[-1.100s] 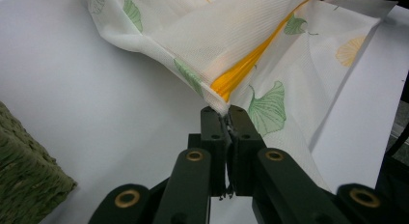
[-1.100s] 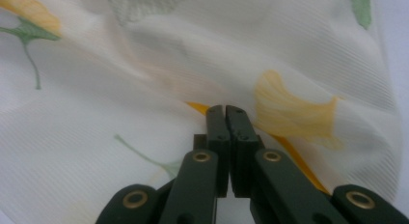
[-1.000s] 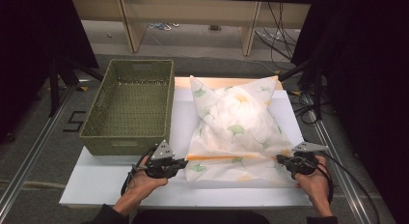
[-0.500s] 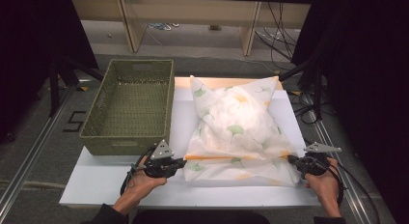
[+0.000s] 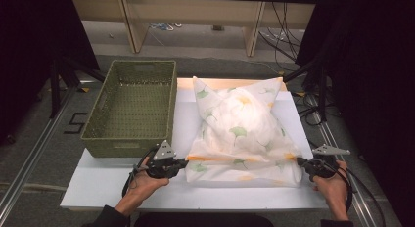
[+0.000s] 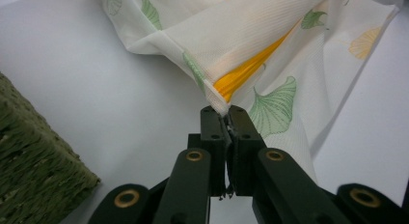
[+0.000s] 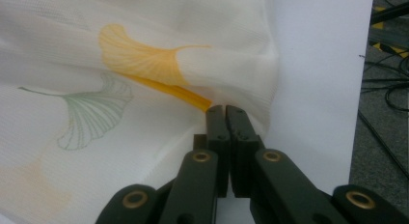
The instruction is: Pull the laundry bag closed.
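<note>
A white cloth [image 5: 240,131] printed with green and yellow ginkgo leaves lies bunched on the white table [image 5: 112,180], its near edge pulled taut between both grippers. My left gripper [image 5: 185,162] is shut on the cloth's near left corner [image 6: 219,101], where an orange stripe shows. At the near right corner [image 7: 217,105] my right gripper [image 5: 298,161] is shut on the cloth as well. In the left gripper view the gripper [image 6: 224,110] pinches the hem; in the right gripper view the gripper [image 7: 225,109] bites the fabric edge.
A green woven basket [image 5: 132,107] stands on the table's left side, close to my left hand, and its corner [image 6: 34,171] appears in the left gripper view. Cables [image 5: 313,107] and floor lie beyond the table's right edge.
My right gripper has moved right and slightly nearer, drawing the cloth's near edge straight and taut. The left gripper has stayed in place.
</note>
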